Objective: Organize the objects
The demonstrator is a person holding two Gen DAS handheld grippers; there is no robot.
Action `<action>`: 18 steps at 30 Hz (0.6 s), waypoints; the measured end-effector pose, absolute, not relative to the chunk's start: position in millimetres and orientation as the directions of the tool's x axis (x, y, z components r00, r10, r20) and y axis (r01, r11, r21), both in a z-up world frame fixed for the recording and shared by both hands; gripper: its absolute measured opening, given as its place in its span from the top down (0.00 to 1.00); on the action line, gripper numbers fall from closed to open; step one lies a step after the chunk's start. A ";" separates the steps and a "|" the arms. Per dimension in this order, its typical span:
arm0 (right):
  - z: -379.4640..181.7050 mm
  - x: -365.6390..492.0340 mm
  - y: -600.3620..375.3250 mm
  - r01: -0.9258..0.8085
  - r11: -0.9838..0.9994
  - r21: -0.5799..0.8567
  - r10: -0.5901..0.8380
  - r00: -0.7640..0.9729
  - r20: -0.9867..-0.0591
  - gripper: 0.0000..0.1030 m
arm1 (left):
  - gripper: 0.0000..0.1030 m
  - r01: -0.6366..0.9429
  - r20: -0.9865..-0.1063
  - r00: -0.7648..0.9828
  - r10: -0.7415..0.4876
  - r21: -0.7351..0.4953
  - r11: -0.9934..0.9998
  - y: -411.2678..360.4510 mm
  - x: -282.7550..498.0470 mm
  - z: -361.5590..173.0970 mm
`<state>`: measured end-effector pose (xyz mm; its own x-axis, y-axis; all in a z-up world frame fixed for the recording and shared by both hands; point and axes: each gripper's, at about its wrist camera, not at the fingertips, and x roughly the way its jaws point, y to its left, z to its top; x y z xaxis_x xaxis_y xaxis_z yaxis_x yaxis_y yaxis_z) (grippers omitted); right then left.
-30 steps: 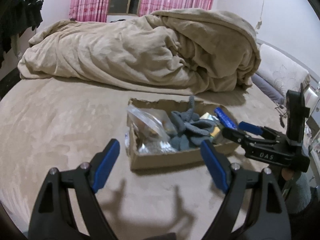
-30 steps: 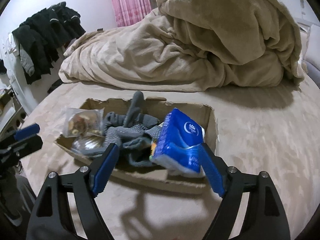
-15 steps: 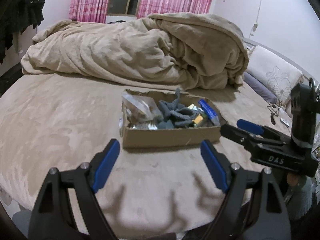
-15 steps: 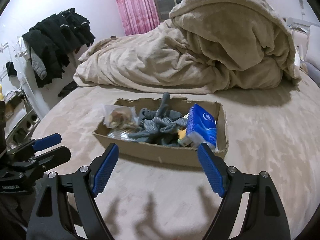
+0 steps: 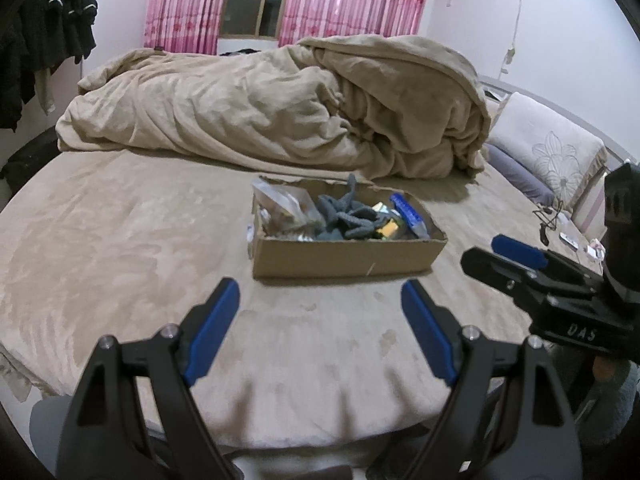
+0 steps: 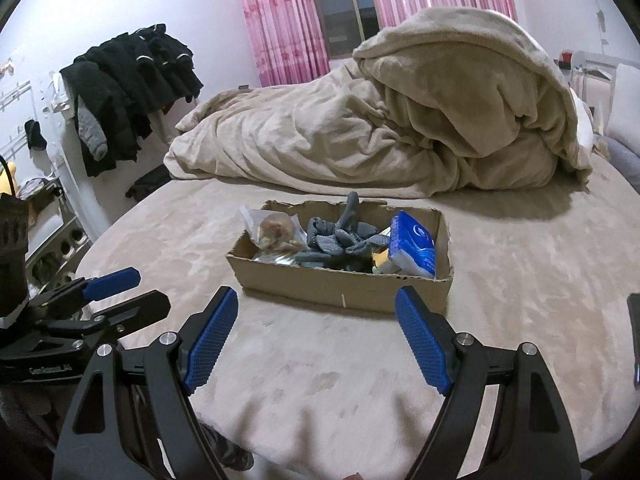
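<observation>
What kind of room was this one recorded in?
A bedroom, most likely: a bed with a rumpled beige duvet, pink curtains at the window, and dark clothes hanging on the wall.

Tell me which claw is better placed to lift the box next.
Right, probably, by a small margin. The right claw is open and faces the box squarely, seemingly nearer; the left claw, also open, looks farther back.

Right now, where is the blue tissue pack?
The blue tissue pack sits inside the cardboard box at its right end in the right wrist view, beside the grey gloves.
</observation>
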<state>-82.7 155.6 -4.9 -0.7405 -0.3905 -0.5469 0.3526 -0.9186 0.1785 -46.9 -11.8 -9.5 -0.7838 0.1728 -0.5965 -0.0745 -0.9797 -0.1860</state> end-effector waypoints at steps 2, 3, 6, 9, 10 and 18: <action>-3.3 -78.7 154.5 0.356 -0.918 0.173 -0.391 -0.743 -0.543 0.19 | 0.18 -0.074 -0.592 -0.788 0.170 -0.182 -0.980 -10.8 -42.9 -7.4; -1.9 -75.6 154.2 0.357 -0.918 0.172 -0.391 -0.746 -0.539 0.19 | 0.18 -0.074 -0.589 -0.790 0.168 -0.181 -0.981 -10.8 -40.7 -6.5; 0.1 -72.1 155.7 0.354 -0.918 0.178 -0.392 -0.750 -0.533 0.19 | 0.18 -0.075 -0.584 -0.796 0.160 -0.168 -0.983 -9.5 -35.2 -4.4; 1.0 -69.1 155.6 0.355 -0.918 0.179 -0.394 -0.750 -0.531 0.19 | 0.18 -0.067 -0.582 -0.799 0.152 -0.166 -0.984 -12.1 -32.7 -4.1; 0.9 -69.1 156.1 0.355 -0.917 0.179 -0.394 -0.750 -0.531 0.19 | 0.18 -0.062 -0.582 -0.799 0.150 -0.168 -0.984 -13.5 -32.3 -4.2; -4.0 -69.7 156.0 0.348 -0.920 0.182 -0.389 -0.744 -0.543 0.19 | 0.18 -0.059 -0.578 -0.802 0.150 -0.173 -0.983 -16.9 -32.9 -4.2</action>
<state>-69.7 156.0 -4.0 -0.7441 -0.3893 -0.5429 0.3483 -0.9196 0.1820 -32.9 -16.9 -4.2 -0.8023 0.1498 -0.5777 -0.0592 -0.9832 -0.1727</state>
